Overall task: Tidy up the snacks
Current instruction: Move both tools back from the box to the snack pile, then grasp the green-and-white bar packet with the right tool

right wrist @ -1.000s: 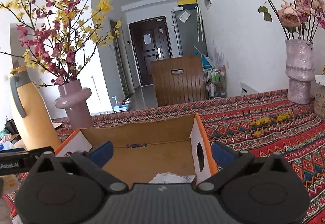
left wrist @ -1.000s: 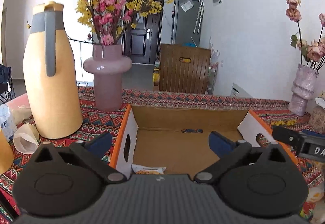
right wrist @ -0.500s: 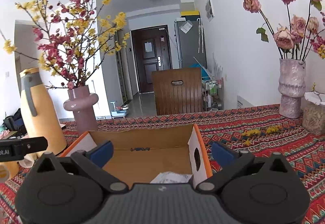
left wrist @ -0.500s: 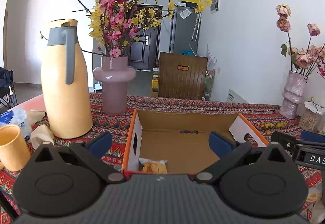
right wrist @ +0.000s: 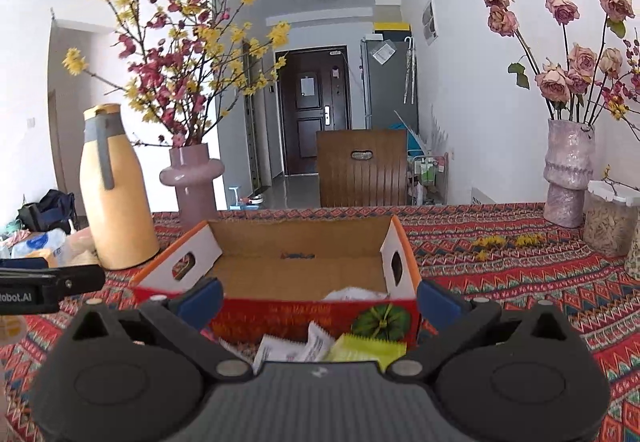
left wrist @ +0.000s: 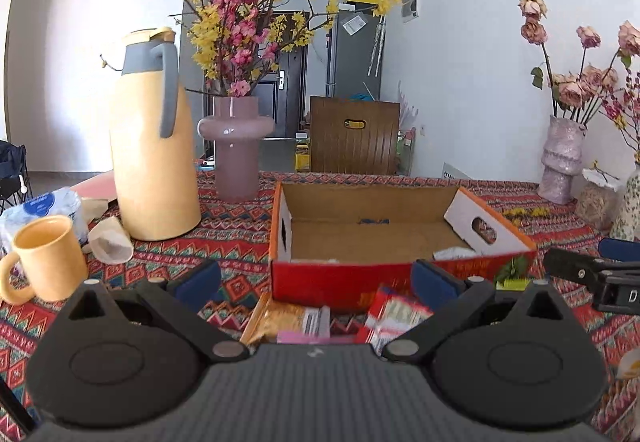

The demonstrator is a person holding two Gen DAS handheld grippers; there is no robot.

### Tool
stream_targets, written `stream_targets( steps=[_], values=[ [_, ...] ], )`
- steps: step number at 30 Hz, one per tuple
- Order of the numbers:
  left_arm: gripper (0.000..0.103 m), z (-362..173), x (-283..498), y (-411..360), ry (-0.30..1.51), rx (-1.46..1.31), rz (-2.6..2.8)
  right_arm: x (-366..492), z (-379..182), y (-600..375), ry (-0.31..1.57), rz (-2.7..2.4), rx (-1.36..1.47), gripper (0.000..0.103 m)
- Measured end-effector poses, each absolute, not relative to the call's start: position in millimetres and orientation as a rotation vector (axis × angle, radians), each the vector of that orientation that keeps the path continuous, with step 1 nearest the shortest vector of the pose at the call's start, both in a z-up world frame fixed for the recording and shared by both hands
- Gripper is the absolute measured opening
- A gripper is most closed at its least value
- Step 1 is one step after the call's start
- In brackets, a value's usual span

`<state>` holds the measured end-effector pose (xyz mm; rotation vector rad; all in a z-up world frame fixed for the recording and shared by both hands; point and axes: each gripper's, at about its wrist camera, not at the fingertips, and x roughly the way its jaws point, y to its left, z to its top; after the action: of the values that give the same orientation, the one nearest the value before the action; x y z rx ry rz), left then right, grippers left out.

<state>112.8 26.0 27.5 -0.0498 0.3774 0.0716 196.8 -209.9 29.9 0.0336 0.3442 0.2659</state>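
Note:
An open cardboard box (left wrist: 360, 230) with a red front wall stands on the patterned tablecloth; it also shows in the right wrist view (right wrist: 296, 266). A white snack packet (left wrist: 452, 253) lies inside it at the right. Loose snack packets lie in front of the box: an orange-gold one (left wrist: 280, 318) and a red-and-white one (left wrist: 394, 316), and in the right wrist view white ones (right wrist: 294, 348) and a yellow-green one (right wrist: 366, 350). My left gripper (left wrist: 318, 282) is open and empty above the packets. My right gripper (right wrist: 318, 300) is open and empty before the box.
A tall yellow thermos (left wrist: 154, 145), a pink vase of blossoms (left wrist: 236, 149), a yellow mug (left wrist: 46, 260) and tissue packs (left wrist: 44, 203) stand left of the box. A pale vase of roses (right wrist: 568, 169) and a jar (right wrist: 610, 217) stand at the right.
Both grippers have pulled back from over the box toward the table's near side. The box's red front wall and the loose packets before it have come into view.

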Motion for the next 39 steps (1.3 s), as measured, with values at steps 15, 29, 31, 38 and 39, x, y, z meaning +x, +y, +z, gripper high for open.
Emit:
stream_targets(
  steps=[15, 29, 31, 38, 39],
  values=[
    [0.103, -27.5, 99.6, 54.4, 0.414, -0.086, 0.107, 172.0, -15.6, -221.9, 0.468, 0.237, 0.035, 0.103],
    [0.103, -30.9, 103.1, 57.2, 0.437, -0.108, 0.096, 202.7, -20.3, -200.0, 0.547, 0.181, 0.0, 0.071],
    [0.103, -30.8, 103.0, 57.3, 0.439, -0.11, 0.095, 208.8, -21.8, -191.7, 0.567, 0.176, -0.037, 0.064],
    [0.103, -31.4, 104.4, 59.3, 0.448, -0.129, 0.089, 222.3, -30.1, -187.4, 0.633, 0.136, -0.059, 0.054],
    [0.103, -31.3, 104.4, 59.3, 0.448, -0.13, 0.089, 222.0, -30.2, -189.8, 0.634, 0.137, -0.053, 0.047]
  ],
)
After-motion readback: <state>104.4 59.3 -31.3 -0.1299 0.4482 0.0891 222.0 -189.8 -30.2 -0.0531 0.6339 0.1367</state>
